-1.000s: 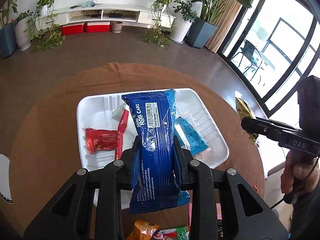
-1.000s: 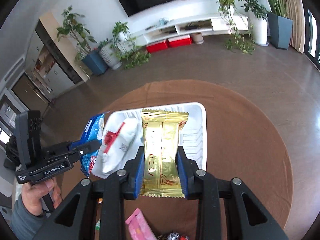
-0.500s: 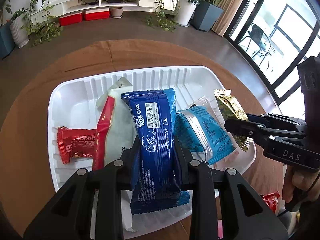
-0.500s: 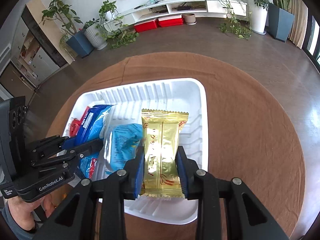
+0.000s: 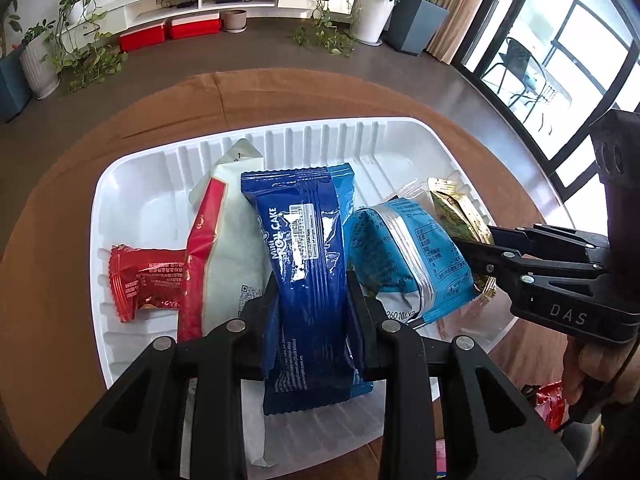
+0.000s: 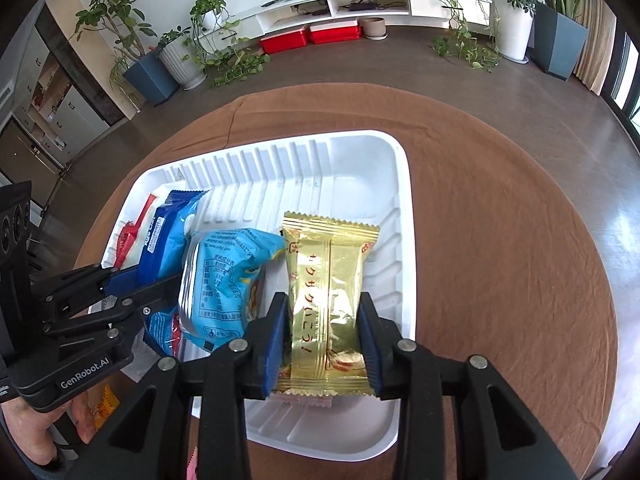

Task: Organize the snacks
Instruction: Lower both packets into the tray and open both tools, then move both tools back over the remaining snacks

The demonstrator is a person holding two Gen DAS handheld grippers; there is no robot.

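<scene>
I've brought both hands down over the white ribbed plastic tray (image 6: 400, 184) on the round brown-clothed table (image 6: 500, 240); a second ago the tray sat smaller and farther below me, now it fills both views. My left gripper (image 5: 312, 292) has the dark blue roll-cake packet (image 5: 304, 248) between its pads, hanging low over the tray's near half, between the white-and-red pouch (image 5: 228, 240) and the light blue packet (image 5: 404, 248) that already lie inside. A small red wrapper (image 5: 144, 276) lies at the tray's left. My right gripper (image 6: 324, 320) carries the gold foil wafer packet (image 6: 328, 280) over the bare right side of the tray, just beside the light blue one. The right jaws have just been easing apart, and there the gold packet looks barely pinched; the left pads press on the blue packet. I judge both snacks are at their drop spots, so letting go is the next step. More wrapped snacks wait on the cloth outside the tray
</scene>
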